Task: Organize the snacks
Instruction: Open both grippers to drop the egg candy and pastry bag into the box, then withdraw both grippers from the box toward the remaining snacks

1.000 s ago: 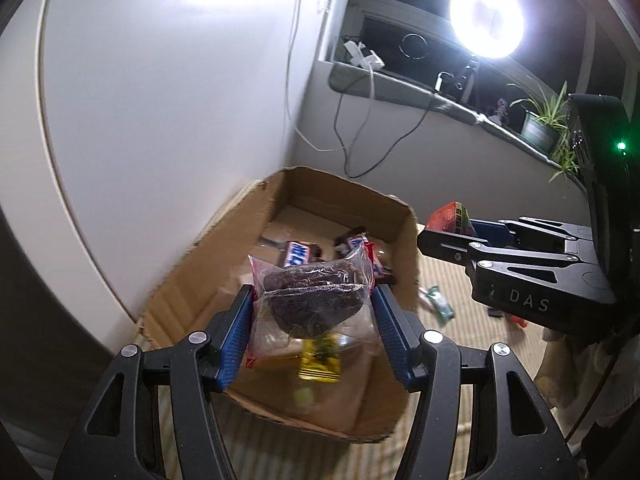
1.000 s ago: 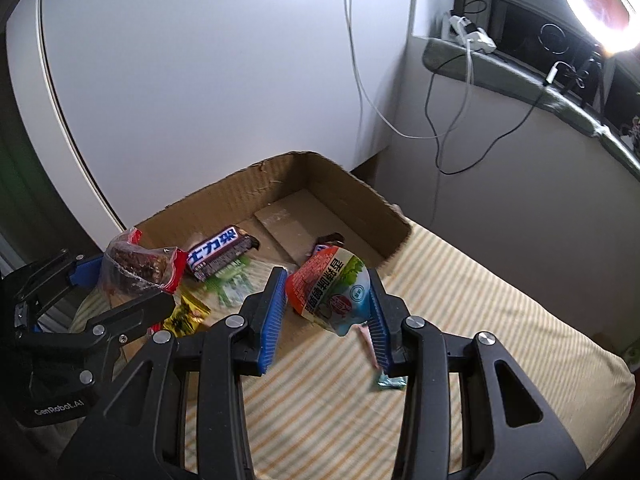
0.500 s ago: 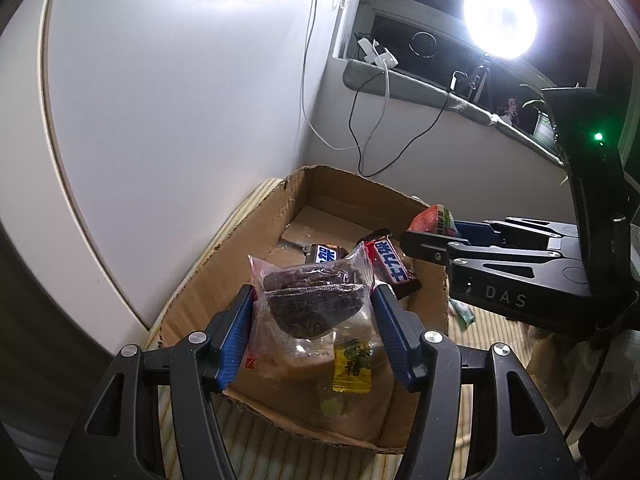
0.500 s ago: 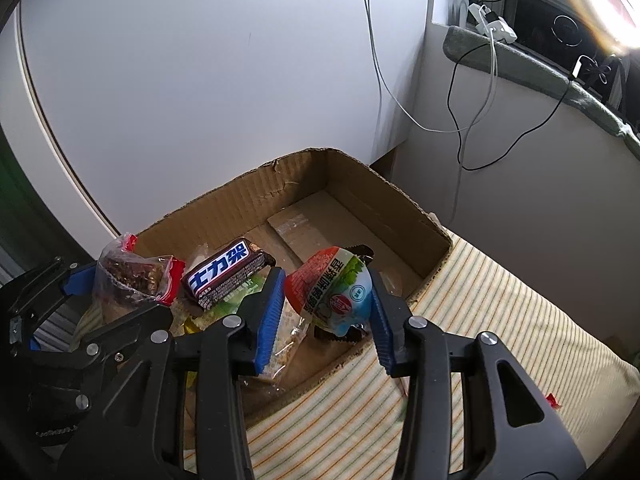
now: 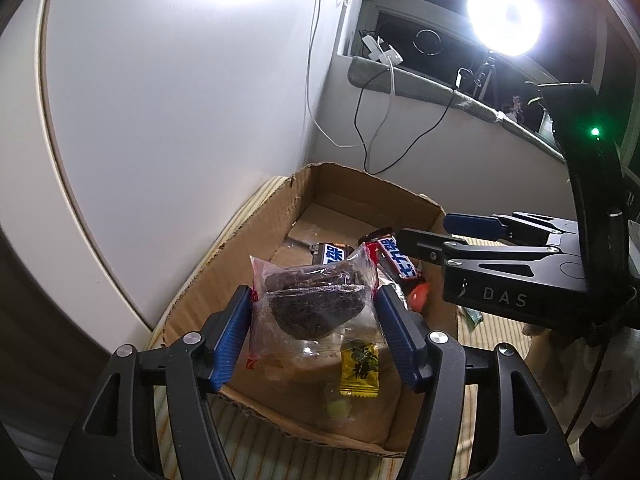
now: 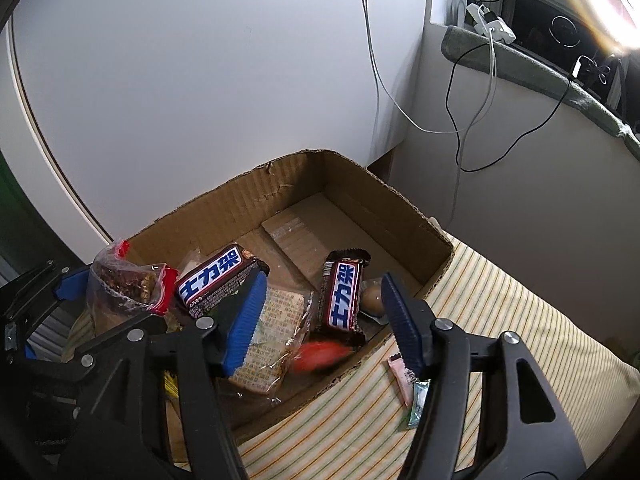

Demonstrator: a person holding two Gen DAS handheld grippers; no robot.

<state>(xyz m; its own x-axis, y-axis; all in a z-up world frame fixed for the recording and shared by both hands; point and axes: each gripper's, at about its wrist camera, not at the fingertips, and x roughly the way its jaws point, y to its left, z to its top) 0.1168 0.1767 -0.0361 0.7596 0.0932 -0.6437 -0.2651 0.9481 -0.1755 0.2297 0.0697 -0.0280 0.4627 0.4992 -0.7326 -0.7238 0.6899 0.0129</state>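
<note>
Now my right gripper (image 6: pixel 322 312) has just been opening; nothing's between its jaws, and the blurred red-orange snack pouch (image 6: pixel 320 355), prob. falling, is at the brown cardboard box's (image 6: pixel 384 200) near edge. My left gripper (image 5: pixel 314 320) has been opening too, w/ the clear bag of dark cakes (image 5: pixel 316 304) between its pads; I'd release low over the box.

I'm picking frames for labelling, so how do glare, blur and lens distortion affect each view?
Left wrist view: the lamp blows out the top right, and the wall's edges bow. Right wrist view: flare washes the top right corner, a red packet in the cardboard box is smeared by motion, and the chocolate bars stay sharp.
</note>
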